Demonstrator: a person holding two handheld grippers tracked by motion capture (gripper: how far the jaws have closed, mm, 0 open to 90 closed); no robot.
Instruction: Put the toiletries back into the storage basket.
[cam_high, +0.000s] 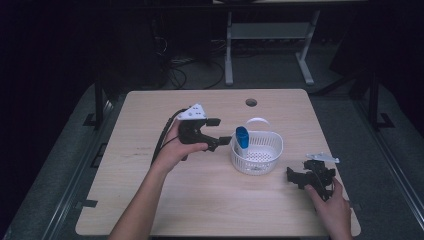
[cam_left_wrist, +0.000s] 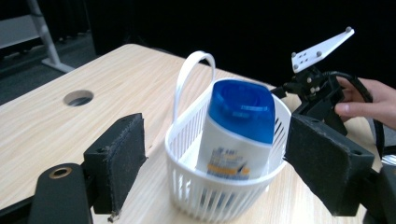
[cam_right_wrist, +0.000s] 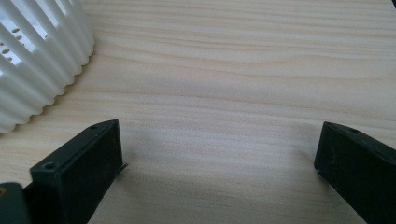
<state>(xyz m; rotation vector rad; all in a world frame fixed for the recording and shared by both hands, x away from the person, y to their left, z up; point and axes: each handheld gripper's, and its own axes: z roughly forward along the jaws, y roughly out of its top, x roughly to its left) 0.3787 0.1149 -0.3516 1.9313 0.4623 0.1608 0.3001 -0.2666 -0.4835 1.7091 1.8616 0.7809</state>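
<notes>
A white slotted basket (cam_high: 272, 150) with a raised handle stands right of the table's middle. A white bottle with a blue cap (cam_high: 242, 136) leans upright against its left inner wall. My left gripper (cam_high: 220, 131) hovers just left of the basket, jaws open and pointing at it, nothing between them. In the left gripper view the bottle (cam_left_wrist: 238, 126) and basket (cam_left_wrist: 196, 193) sit beyond the open left gripper (cam_left_wrist: 219, 149), apart from the pads. My right gripper (cam_high: 296, 176) rests low on the table to the basket's right, open and empty; in its own view the right gripper (cam_right_wrist: 219, 154) spans bare wood.
The light wooden table (cam_high: 150, 200) has a round cable hole (cam_high: 251, 102) near its far edge. Beyond the table, a metal desk frame (cam_high: 229, 50) and cables lie on the dark floor. The basket's ribbed wall (cam_right_wrist: 37, 60) is close to the right gripper's left jaw.
</notes>
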